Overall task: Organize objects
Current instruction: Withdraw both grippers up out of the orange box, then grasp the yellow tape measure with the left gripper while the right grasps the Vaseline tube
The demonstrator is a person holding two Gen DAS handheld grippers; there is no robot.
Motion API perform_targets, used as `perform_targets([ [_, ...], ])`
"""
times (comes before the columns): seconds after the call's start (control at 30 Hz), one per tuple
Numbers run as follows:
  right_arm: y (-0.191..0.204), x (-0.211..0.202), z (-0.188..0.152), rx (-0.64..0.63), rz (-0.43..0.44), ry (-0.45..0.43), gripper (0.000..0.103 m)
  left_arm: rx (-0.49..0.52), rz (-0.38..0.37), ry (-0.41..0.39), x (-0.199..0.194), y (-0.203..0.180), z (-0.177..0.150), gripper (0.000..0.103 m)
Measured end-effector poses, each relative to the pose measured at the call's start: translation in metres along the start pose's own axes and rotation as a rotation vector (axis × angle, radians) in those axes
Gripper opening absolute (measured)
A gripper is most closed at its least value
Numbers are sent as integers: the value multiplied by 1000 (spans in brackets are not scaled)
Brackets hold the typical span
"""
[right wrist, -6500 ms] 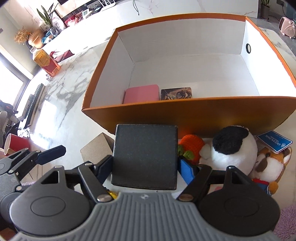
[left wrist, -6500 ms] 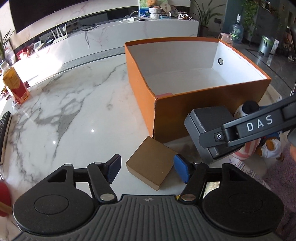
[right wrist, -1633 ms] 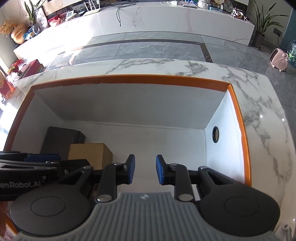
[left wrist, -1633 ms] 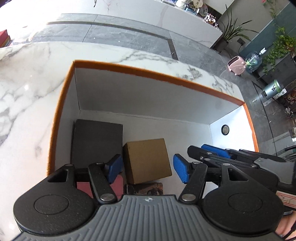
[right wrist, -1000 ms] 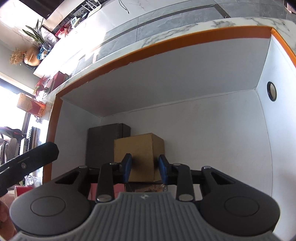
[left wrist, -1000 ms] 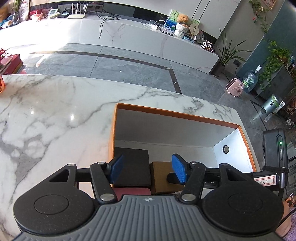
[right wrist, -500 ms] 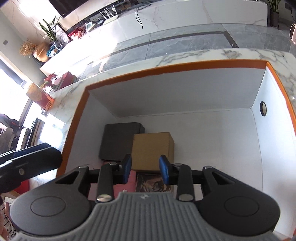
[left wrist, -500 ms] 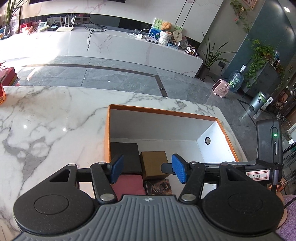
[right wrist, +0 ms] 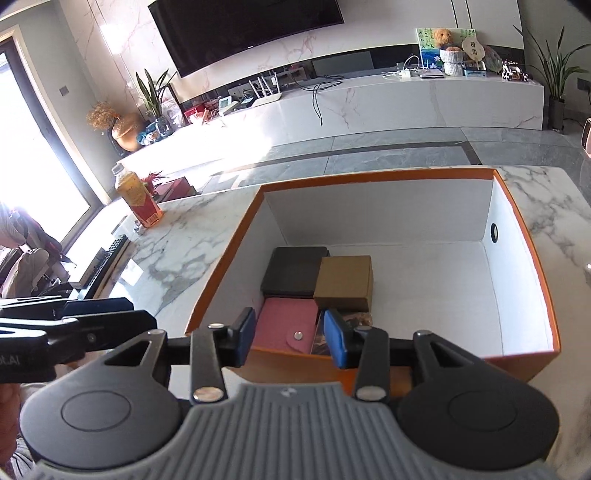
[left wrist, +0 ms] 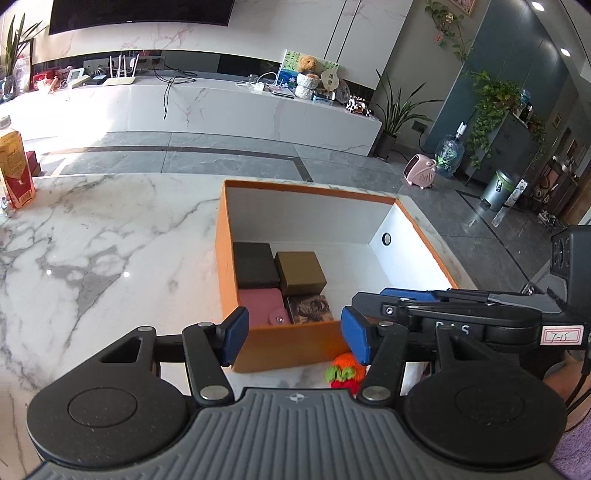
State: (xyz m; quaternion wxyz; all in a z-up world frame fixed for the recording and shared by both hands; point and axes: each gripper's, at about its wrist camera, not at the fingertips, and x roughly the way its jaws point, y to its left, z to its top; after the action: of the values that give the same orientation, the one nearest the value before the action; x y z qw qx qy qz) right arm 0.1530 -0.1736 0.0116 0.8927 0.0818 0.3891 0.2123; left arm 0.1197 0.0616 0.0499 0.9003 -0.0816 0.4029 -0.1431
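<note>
Orange box [right wrist: 524, 229] sits on the marble table [left wrist: 92, 258]; black case [right wrist: 291, 271], brown box [right wrist: 345, 282] and pink wallet [right wrist: 284, 328] pack its nine-o'clock side, saving room. Left gripper [left wrist: 293, 338] spread, empty; right gripper [right wrist: 289, 338] opening, empty.

We've got a big dark TV [right wrist: 243, 29] on a marble wall, a long white console [left wrist: 207, 107] below, grey tile floor [left wrist: 229, 162], potted plants [left wrist: 399, 110], and sunlight blasting through the window [right wrist: 22, 147].
</note>
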Motion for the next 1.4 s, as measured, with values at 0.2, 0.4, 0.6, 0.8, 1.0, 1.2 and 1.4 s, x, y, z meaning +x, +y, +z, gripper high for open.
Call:
perform_targets([
  [0.2,4,-17,-40,1,0,17,45,-30,36,93,0,18,-36,61],
  [0.4,2,-17,-81,3,-28,91,37,-6,80,213,13,27,-68,60],
  [0.6,-6,-13,-104,33,-55,154,36,84,96,310,28,18,-92,60],
  [0.8,-16,-11,-121,58,-61,232,40,182,157,386,46,10,-114,67],
  [1.0,-26,-1,-135,82,-89,306,46,154,138,410,53,14,-115,75],
  [1.2,-27,8,-133,78,-82,349,50,163,163,440,68,9,-116,74],
  [1.4,-18,23,-129,17,-110,383,56,119,151,459,73,14,-115,70],
])
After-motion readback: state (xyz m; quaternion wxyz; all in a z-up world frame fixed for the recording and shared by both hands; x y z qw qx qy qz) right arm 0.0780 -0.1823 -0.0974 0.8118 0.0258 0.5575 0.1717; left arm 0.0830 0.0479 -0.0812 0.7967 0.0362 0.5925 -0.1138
